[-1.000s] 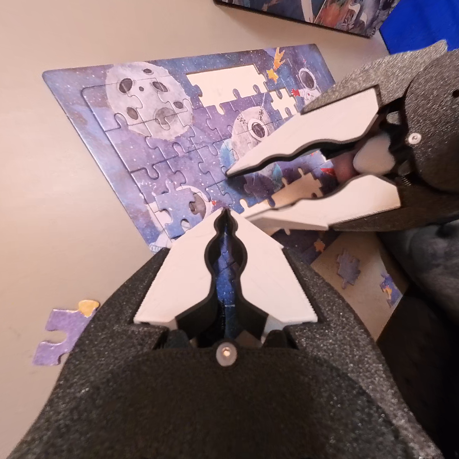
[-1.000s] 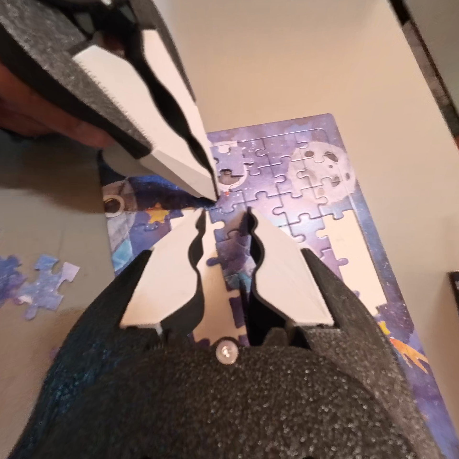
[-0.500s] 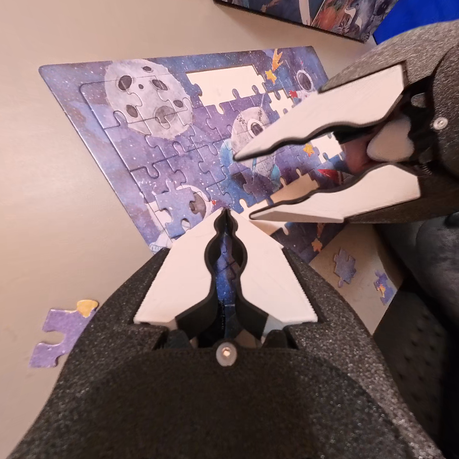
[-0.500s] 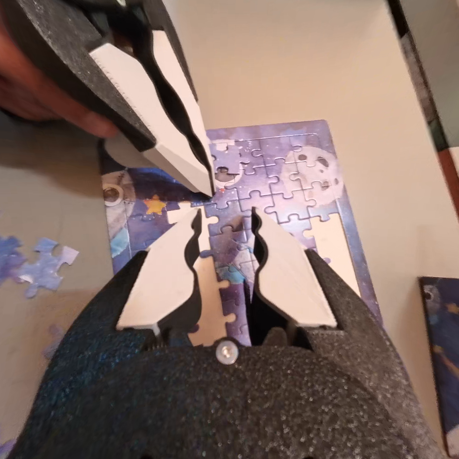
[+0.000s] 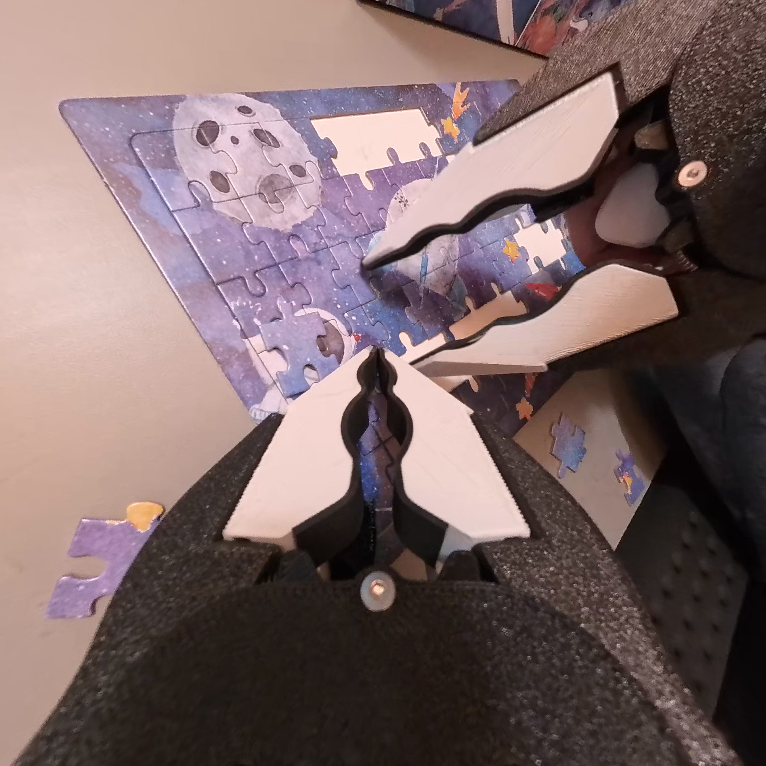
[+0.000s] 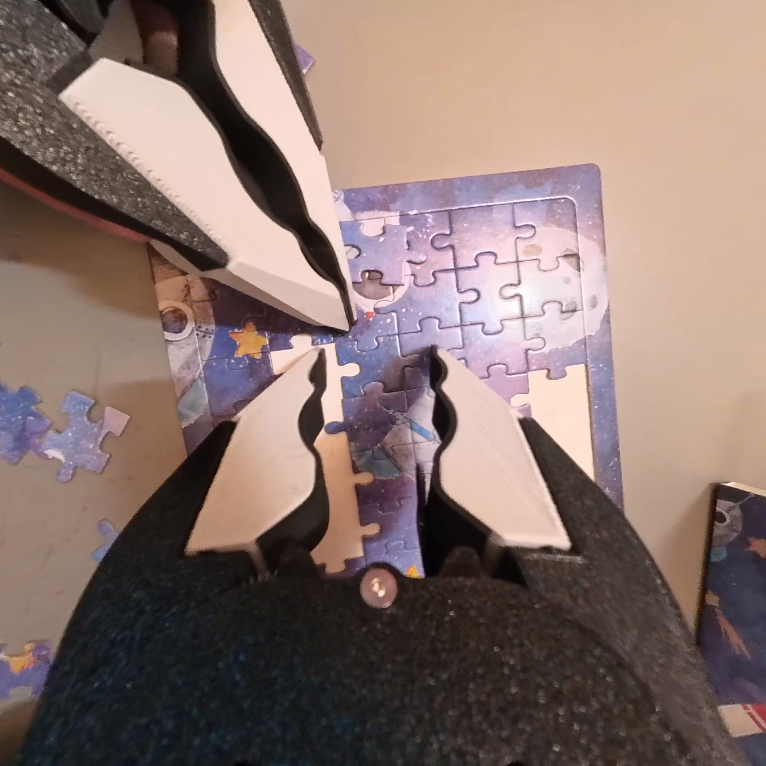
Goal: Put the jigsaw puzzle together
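Now, left wrist view: the left gripper (image 5: 376, 352) stays clenched empty at the near edge of the purple space-themed jigsaw board (image 5: 265, 232); the right gripper (image 5: 393, 315) has spread wider and risen.

Right wrist view: the right gripper (image 6: 377, 352) is released, carrying nothing, above a white unfilled gap (image 6: 335, 431); the next piece is apparently unfetched.
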Available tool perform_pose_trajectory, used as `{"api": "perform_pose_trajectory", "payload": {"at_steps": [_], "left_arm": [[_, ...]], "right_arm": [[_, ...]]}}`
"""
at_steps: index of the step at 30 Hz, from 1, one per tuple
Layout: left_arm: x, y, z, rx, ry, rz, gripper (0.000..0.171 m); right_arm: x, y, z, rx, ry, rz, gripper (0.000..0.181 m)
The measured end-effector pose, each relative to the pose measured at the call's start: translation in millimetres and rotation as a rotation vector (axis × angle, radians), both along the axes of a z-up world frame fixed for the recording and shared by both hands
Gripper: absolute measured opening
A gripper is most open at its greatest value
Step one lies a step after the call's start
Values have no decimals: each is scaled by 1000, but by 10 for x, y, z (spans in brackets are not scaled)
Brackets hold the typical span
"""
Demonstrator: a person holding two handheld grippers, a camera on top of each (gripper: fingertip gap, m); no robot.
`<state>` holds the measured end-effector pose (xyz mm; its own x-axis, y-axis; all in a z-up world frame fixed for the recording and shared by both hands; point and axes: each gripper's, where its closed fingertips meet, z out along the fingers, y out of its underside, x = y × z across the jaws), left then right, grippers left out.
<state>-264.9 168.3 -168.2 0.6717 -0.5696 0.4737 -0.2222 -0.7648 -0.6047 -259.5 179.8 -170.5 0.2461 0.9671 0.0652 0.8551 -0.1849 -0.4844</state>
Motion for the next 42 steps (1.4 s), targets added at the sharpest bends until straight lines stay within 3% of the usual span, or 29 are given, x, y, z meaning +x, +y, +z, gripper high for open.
{"api": "perform_pose_trajectory", "payload": {"at_steps": [3,6,10,14,15,16,18,19,27,31,34,42], "left_arm": [[0,1,0,2,-1,-1,0],[-1,1,0,0,-7,2,0],[-1,-2,-3,16,5,2,0],[-1,-3,-4,14,3,4,0],[-1,-3,-4,14,3,4,0],[-1,-2,-4,14,2,4,0],[0,-1,-5,16,4,4,0],[0,0,-4,17,4,3,0],[1,1,-1,-2,-19,5,0],[2,1,-1,11,-4,0,0],[3,0,0,11,-4,0,0],[4,-4,0,22,9,-3,0]], "right_arm": [[-25,41,20,55,-7,12,45],[-20,67,15,44,2,7,50],[-19,121,58,161,-22,26,61],[-12,102,91,235,-25,36,56],[28,180,133,289,-34,12,23],[96,254,172,347,-58,5,13],[126,200,201,266,-10,-14,39],[110,146,231,213,37,-19,40],[74,60,54,189,-26,2,40],[38,-61,-4,-44,91,-35,50],[32,-58,18,-98,157,-31,47],[74,-13,-7,7,80,-5,42]]}}
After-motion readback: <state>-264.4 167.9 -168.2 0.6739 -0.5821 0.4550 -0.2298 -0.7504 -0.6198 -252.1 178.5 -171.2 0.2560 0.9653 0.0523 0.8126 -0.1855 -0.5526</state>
